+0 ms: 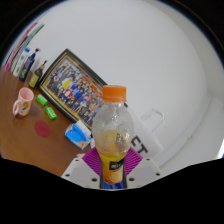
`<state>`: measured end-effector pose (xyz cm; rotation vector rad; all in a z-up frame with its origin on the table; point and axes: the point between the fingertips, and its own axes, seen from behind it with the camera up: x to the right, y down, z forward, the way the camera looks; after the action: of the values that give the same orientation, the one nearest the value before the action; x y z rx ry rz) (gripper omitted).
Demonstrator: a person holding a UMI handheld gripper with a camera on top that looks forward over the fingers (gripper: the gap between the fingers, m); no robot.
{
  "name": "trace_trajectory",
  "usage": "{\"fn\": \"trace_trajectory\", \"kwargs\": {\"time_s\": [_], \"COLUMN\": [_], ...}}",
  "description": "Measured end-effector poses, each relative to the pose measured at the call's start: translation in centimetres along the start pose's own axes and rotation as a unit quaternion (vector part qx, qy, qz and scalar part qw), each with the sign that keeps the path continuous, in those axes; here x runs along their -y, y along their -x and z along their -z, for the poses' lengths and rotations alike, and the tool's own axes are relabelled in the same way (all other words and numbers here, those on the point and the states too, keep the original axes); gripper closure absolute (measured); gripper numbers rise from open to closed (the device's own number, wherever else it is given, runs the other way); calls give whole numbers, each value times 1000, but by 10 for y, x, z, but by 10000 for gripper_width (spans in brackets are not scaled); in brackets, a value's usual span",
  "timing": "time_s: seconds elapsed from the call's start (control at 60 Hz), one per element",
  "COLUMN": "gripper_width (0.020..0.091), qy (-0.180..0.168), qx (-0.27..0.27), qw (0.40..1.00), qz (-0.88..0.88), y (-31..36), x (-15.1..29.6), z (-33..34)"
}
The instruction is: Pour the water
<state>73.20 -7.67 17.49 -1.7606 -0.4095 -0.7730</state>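
Hand-held gripper [113,168] clamps bottle [113,135] (base hidden).

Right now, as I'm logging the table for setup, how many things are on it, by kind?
Clear plastic bottles with orange caps, held in the tool: 1
Brown ceramic mugs: 1
Framed group photos: 1
Blue packets: 1
Green small items: 1
Total: 5

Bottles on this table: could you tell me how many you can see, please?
1 clear: the orange-capped bottle between the gripper fingers. Several more seem to stand far back beside the framed photo, too small to count.
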Motion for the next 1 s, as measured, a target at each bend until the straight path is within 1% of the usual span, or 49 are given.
{"fn": "trace_trajectory", "kwargs": {"time_s": [0.117,0.25,0.383,0.467,0.6,0.7,0.8,0.9,1.0], "gripper_width": [853,854,855,855,855,854,852,854,855], "qy": [-13,-29,-48,-51,-44,-29,-32,-33,-38], "qx": [-13,-19,-21,-31,-52,-42,-35,-5,41], "qw": [991,959,903,863,811,811,824,875,938], "qz": [130,282,427,502,581,582,564,482,342], "y": [46,111,176,200,221,227,229,228,220], "x": [73,128,155,159,166,160,160,159,164], "z": [-28,-52,-74,-86,-100,-108,-110,-106,-99]}}
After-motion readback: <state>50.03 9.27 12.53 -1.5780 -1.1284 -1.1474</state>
